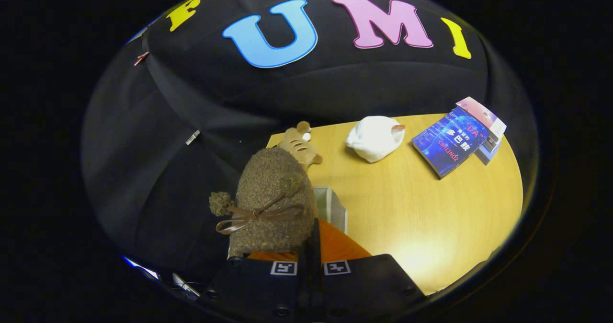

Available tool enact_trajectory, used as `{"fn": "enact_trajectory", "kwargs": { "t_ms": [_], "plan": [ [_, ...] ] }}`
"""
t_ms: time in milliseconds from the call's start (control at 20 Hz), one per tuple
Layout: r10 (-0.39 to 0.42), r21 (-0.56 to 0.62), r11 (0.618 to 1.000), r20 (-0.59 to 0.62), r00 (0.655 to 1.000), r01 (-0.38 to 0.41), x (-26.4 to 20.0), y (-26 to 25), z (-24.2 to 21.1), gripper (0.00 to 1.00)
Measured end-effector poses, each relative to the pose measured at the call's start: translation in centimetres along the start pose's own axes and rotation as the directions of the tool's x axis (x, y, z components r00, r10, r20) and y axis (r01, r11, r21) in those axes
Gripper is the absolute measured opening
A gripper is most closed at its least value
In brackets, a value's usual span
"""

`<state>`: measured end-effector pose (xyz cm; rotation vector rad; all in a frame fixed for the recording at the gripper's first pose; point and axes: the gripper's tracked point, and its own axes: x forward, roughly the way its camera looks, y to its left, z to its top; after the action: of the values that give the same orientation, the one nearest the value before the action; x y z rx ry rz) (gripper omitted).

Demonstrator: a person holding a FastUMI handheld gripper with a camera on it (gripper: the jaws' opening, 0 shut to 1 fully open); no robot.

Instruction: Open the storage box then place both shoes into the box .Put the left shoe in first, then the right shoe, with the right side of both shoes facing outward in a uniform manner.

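Observation:
A brown fuzzy shoe (270, 203) with a ribbon bow and a pom-pom hangs just ahead of the fingers, lifted over the table's left edge. My gripper (310, 265) is shut, with the shoe's near end pinched between its fingers. A tan plush part with dark stripes (299, 145) shows beyond the shoe's far end; I cannot tell whether it belongs to this shoe or to the other one. Directly right of the shoe, a pale box's corner (331, 207) rests on the wooden table (407, 208). The shoe hides most of the box.
A white soft bundle (375, 138) lies on the far side of the table. Right of it, a blue book (450, 145) lies on a small stack of books (486, 121) near the table's far right corner. Black cloth walls stand behind and to the left.

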<state>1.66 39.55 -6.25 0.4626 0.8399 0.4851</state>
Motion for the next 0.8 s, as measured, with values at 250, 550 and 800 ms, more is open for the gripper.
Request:
{"fn": "enact_trajectory", "kwargs": {
  "t_ms": [250,550,800],
  "plan": [
    [-0.138,-0.07,0.989,-0.081,0.987,0.132,4.2,0.4,-4.9,0.06],
    [-0.316,-0.174,0.94,-0.129,0.94,0.293,6.9,-1.7,-8.6,0.06],
    [-0.344,-0.239,0.92,-0.111,0.932,0.311,7.9,-2.0,-9.2,0.07]
  ]
}}
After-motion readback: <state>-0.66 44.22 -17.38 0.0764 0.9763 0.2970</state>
